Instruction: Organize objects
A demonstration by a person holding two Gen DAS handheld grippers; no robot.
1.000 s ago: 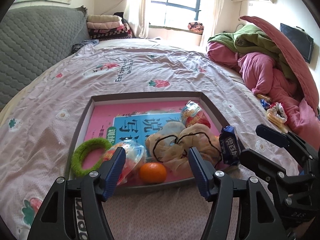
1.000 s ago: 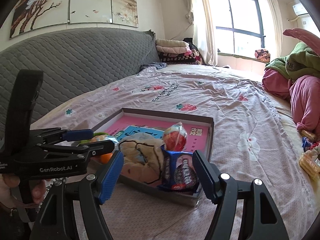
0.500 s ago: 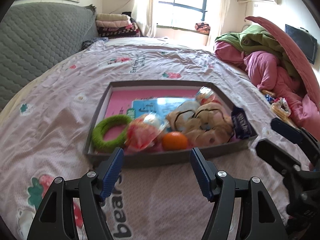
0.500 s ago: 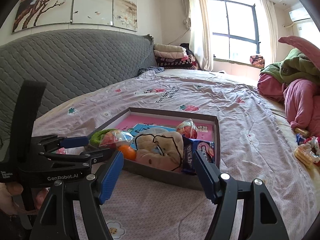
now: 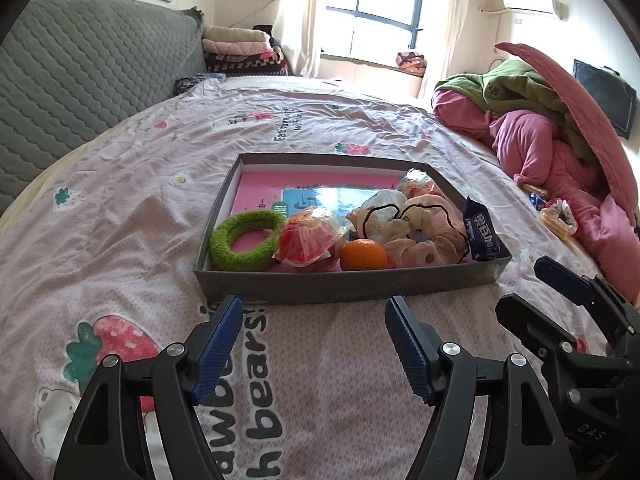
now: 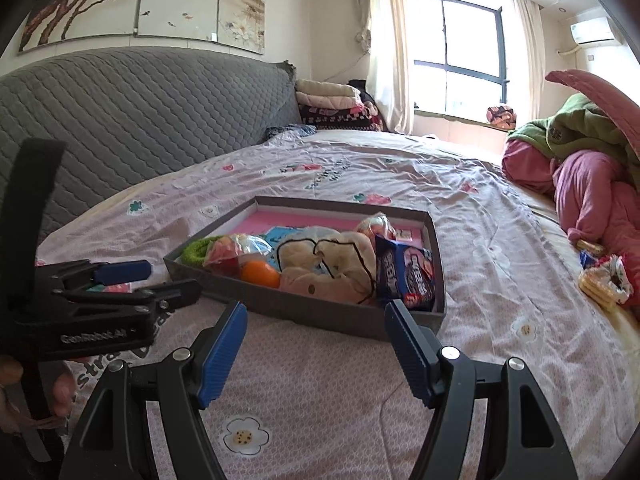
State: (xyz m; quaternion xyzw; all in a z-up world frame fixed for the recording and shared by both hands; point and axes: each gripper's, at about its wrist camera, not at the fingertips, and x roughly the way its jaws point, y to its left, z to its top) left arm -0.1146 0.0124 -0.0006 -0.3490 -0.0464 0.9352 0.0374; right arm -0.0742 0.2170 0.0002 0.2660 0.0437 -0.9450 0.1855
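Currently both my jaws stand wide and hold nothing, poised over the strawberry-print bed (image 5: 120, 184) just short of the grey tray (image 5: 344, 286) that carries the gathered things. My left gripper (image 5: 314, 346) points at the tray's near wall at 12 o'clock; my right gripper (image 6: 316, 346) sees the same tray toward 12 o'clock, with its right corner nearest.

Inside, from 9 to 3 o'clock along the near wall in the left view: a green fuzzy ring (image 5: 244, 240), a crinkly clear packet of red snacks (image 5: 310, 236), an orange (image 5: 363, 255), a heap of beige scrunchies with black cord (image 5: 416, 228), and a blue snack pack (image 5: 480, 236) leaning on the right wall. A pink-and-blue book (image 5: 320, 190) lies flat beneath them.

By my judgement the tray looks like light card: stiff along the walls but liable to flex, so a grip on a wall near a corner seems safest. The orange would roll and wants a hold across its middle; the packets are slippery and crushable; the ring and scrunchies are soft and forgiving. More loose wrapped snacks (image 6: 604, 280) lie on the bed at 3 o'clock, near the pink bedding (image 6: 592, 200).
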